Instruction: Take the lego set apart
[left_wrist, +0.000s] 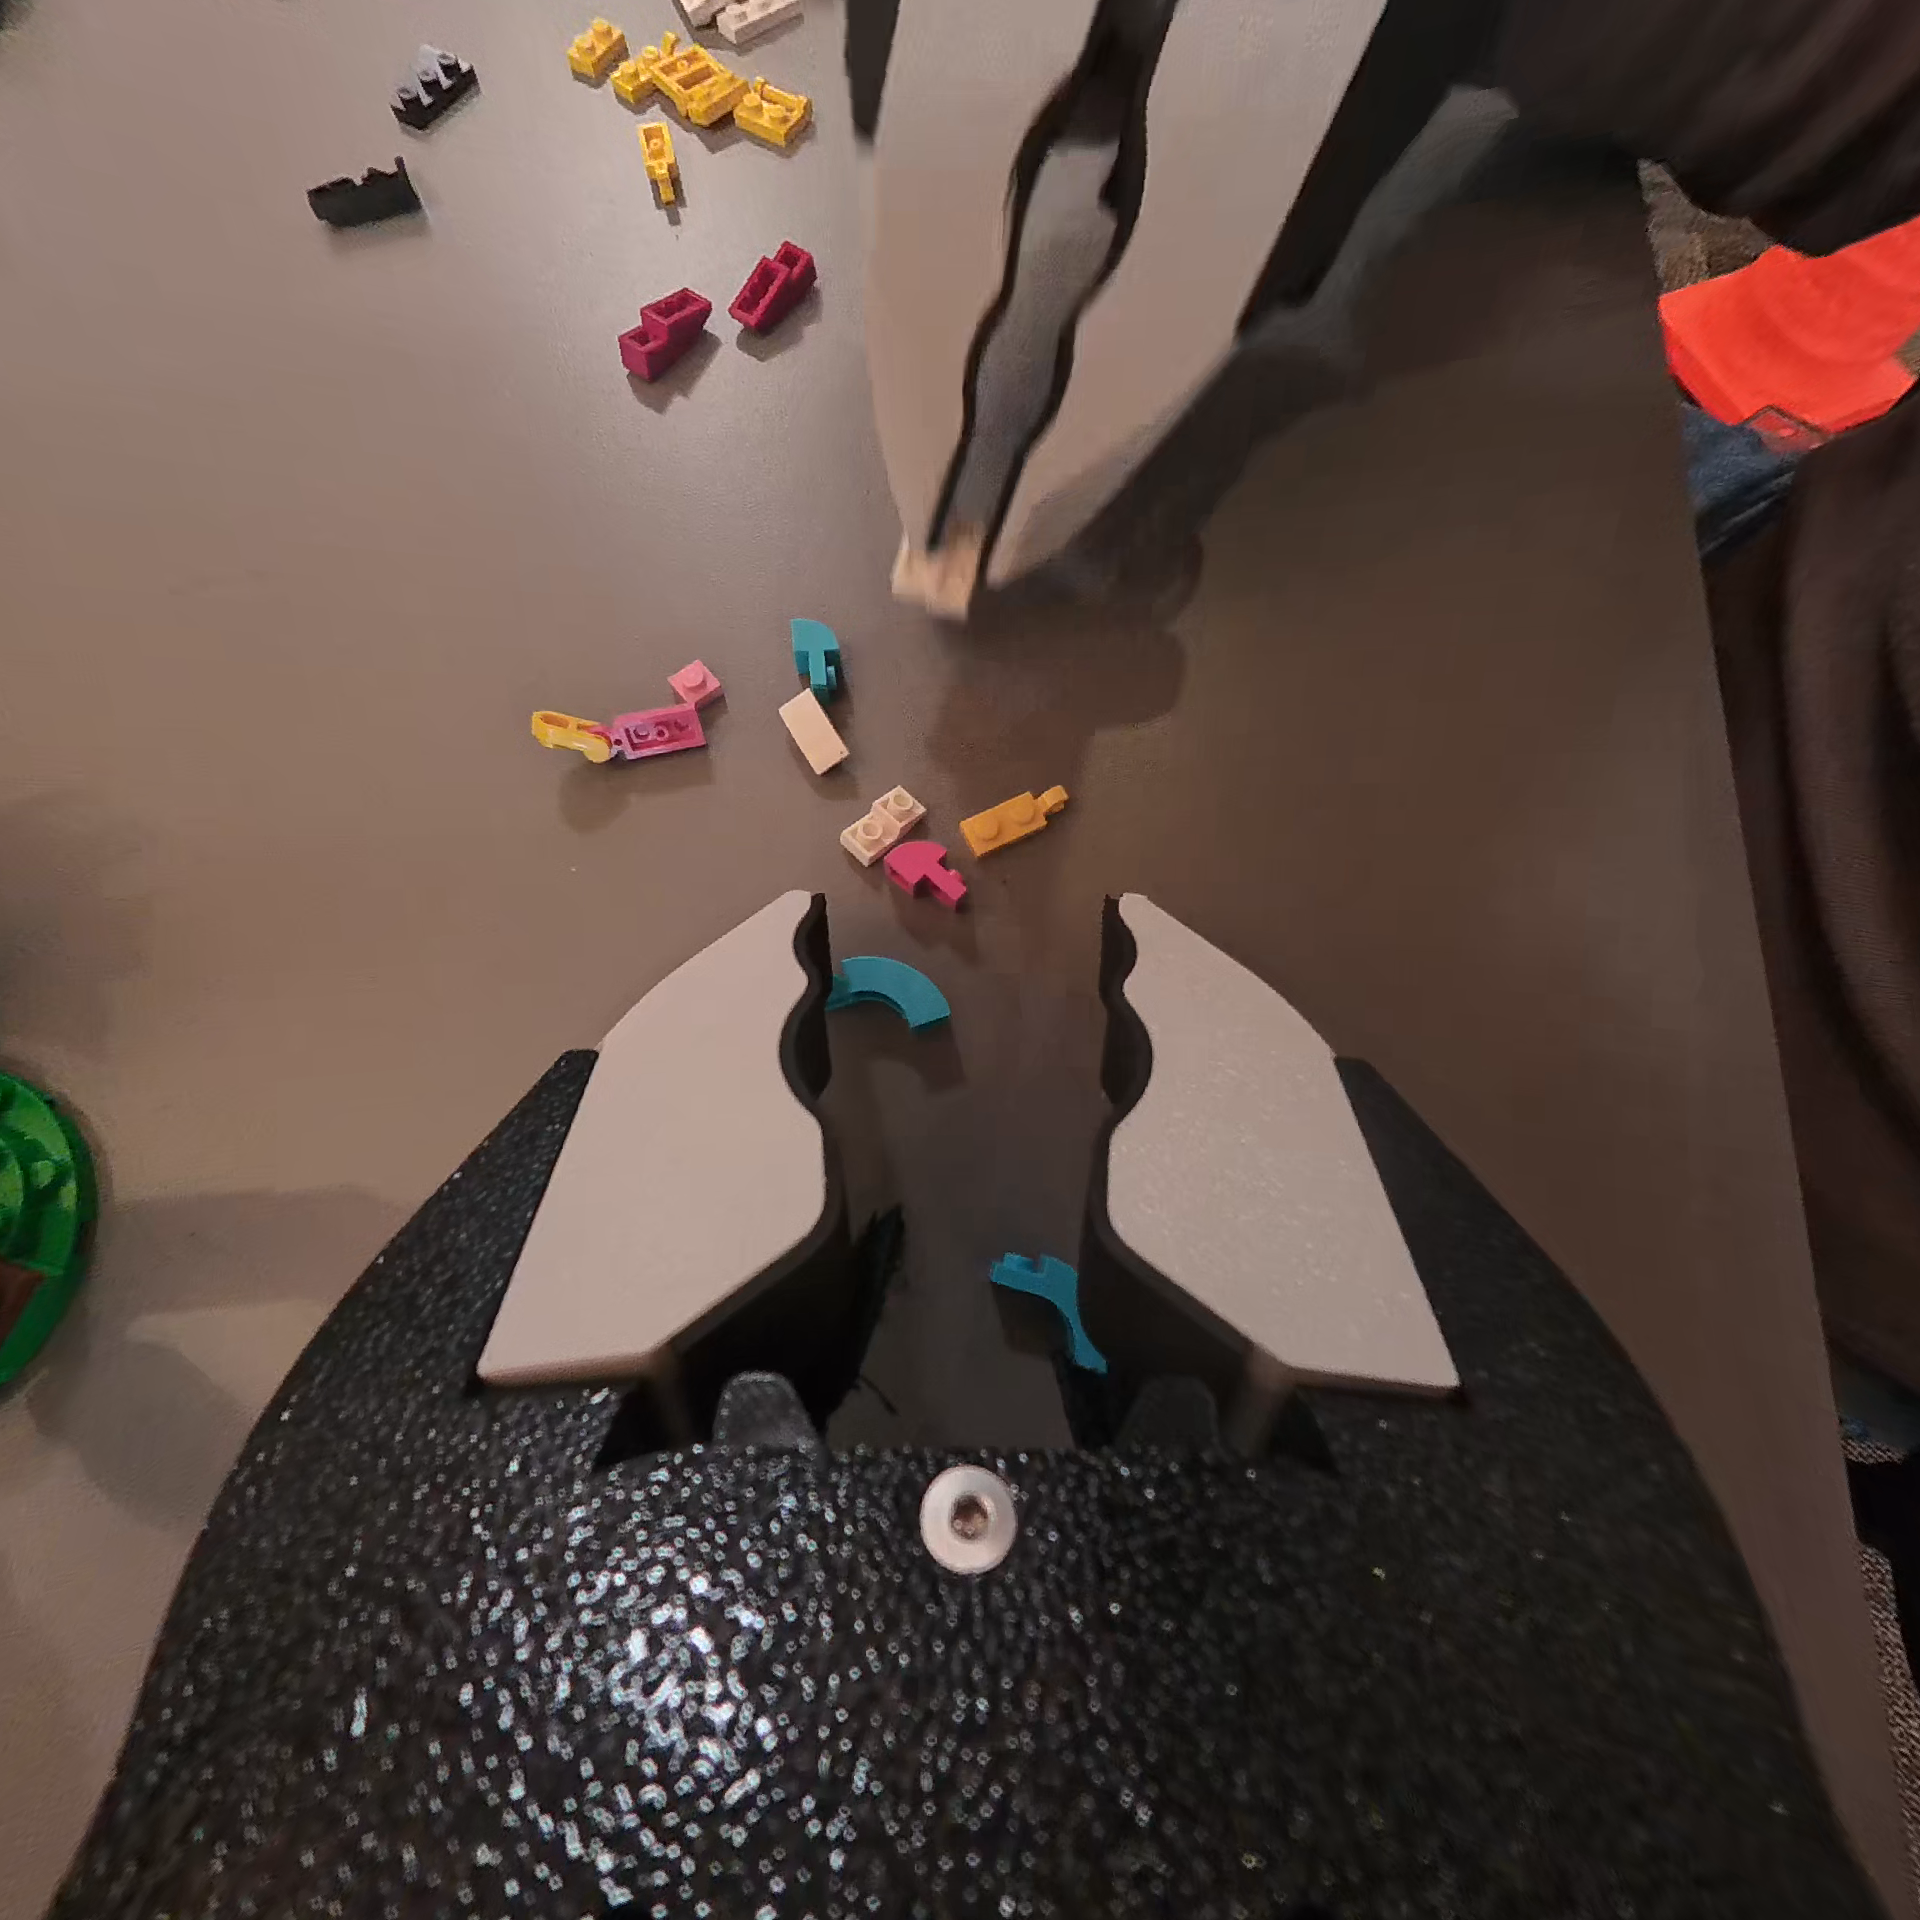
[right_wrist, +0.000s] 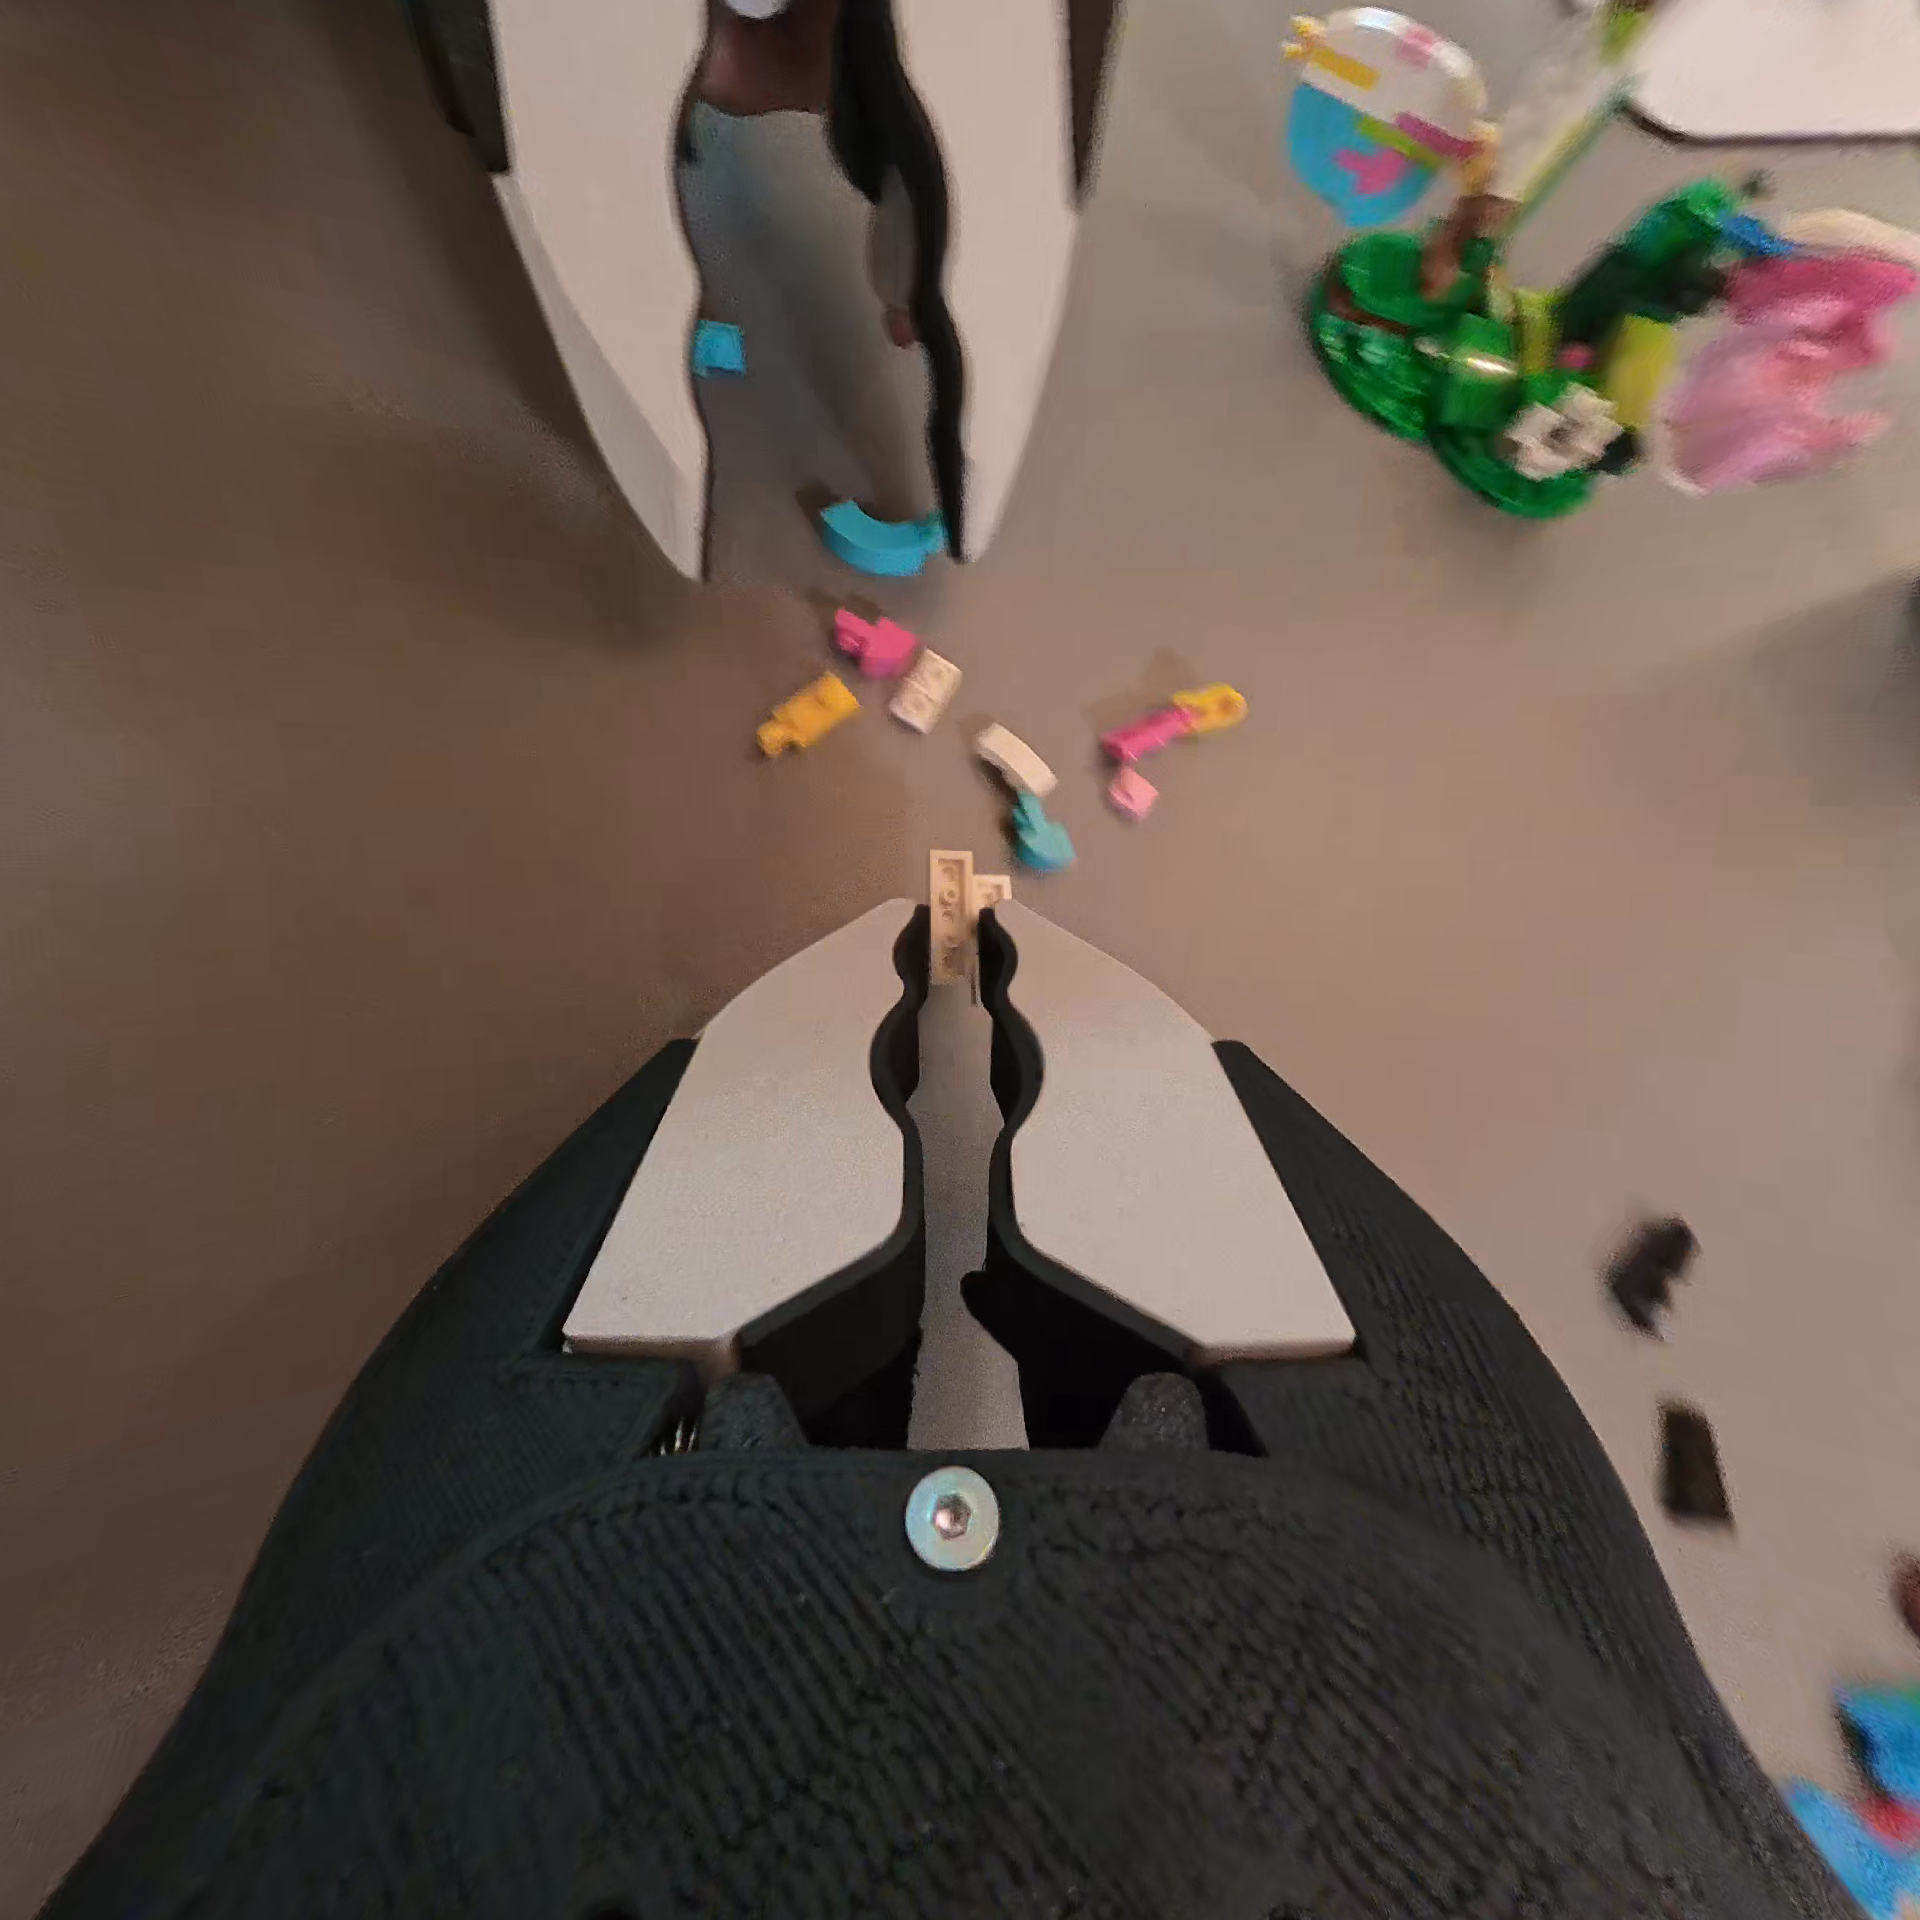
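1. Right wrist view: the right tool (right_wrist: 954, 914) sits at frame centre, its tips pinching a small tan plate piece (right_wrist: 948, 909) (it looks like two thin plates stuck together, though blur makes this uncertain).
2. Left wrist view: the left tool (left_wrist: 964, 904) is spread wide and holds nothing; a teal arch piece (left_wrist: 888, 992) lies on the bench (left_wrist: 312, 623) just beside its left fingertip, and another teal piece (left_wrist: 1044, 1294) lies between the fingers, lower in the frame.
3. Loose parts are scattered at mid-frame of the left wrist view, among them an orange hinge plate (left_wrist: 1013, 821) and a magenta piece (left_wrist: 925, 871); a yellow cluster (left_wrist: 691, 88) sits at the upper left.
4. The remaining lego set (right_wrist: 1558, 343), green base with pink flowers, stands at the upper right of the right wrist view, well apart from both tools.
5. Judged step: splitting the pinched tan piece. The next move likely calls for the spread tool to close on the exposed half so the two can be pulled apart, or else a release onto the loose pile.
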